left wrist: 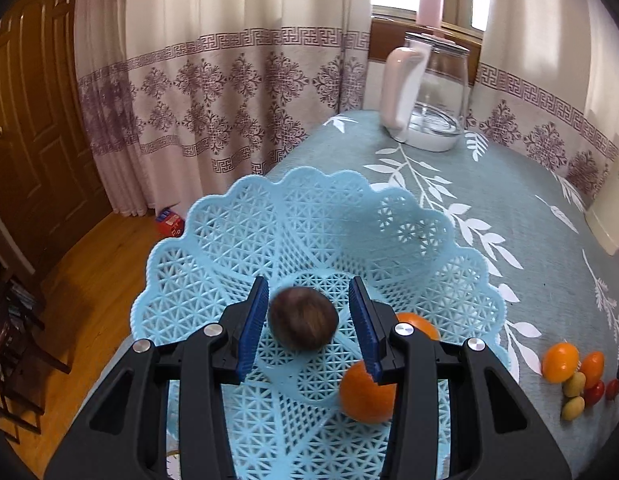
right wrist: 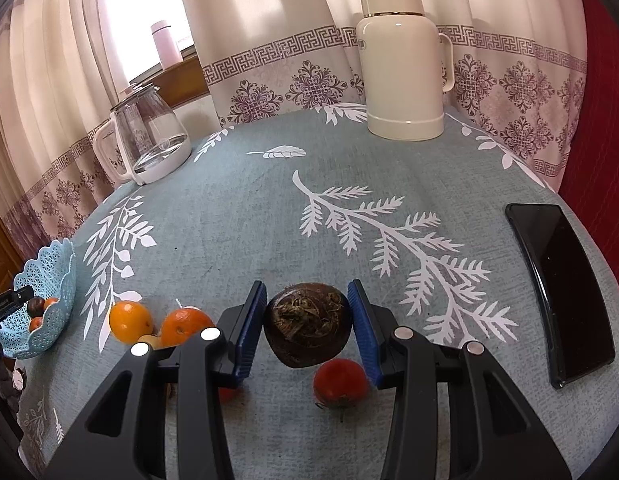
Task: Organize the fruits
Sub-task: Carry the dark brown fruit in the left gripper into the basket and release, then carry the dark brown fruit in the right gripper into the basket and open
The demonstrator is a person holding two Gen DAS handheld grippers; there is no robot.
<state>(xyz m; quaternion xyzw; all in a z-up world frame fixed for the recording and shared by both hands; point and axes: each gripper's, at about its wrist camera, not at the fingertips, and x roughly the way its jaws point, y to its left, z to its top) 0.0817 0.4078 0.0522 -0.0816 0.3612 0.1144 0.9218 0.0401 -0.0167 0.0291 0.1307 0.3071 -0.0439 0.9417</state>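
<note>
Left gripper (left wrist: 308, 322) hangs over the blue lattice basket (left wrist: 213, 248), pointing down and forward into its bowl, jaws spread wide. Between them sits a blurred dark round fruit (left wrist: 302, 317), touching neither blue pad, so nothing is clamped; whether it rests on the basket floor or is in the air cannot be told. Two oranges (left wrist: 367, 394) lie in the basket under the right-hand finger. Further right on the blue leaf-print tablecloth (left wrist: 489, 184) is a loose cluster: orange fruit (left wrist: 560, 362), small yellow-green ones, small red ones. Right gripper (right wrist: 308, 320) is low over the table, angled forward, jaws apart around a dark brown bulb-shaped fruit (right wrist: 308, 325) with a dried fibrous top; pads sit just beside its sides, contact unclear, no visible squeeze. Red tomato (right wrist: 340, 384) lies on the cloth below that fruit, near the right finger. Two more oranges (right wrist: 130, 321) lie left of the gripper, basket further left at the table edge. Glass kettle (right wrist: 151, 140), cream thermos (right wrist: 405, 64) and black phone (right wrist: 561, 296) stand on the table. Red box (left wrist: 170, 222) on the floor has print, not readable. No other legible text.
</note>
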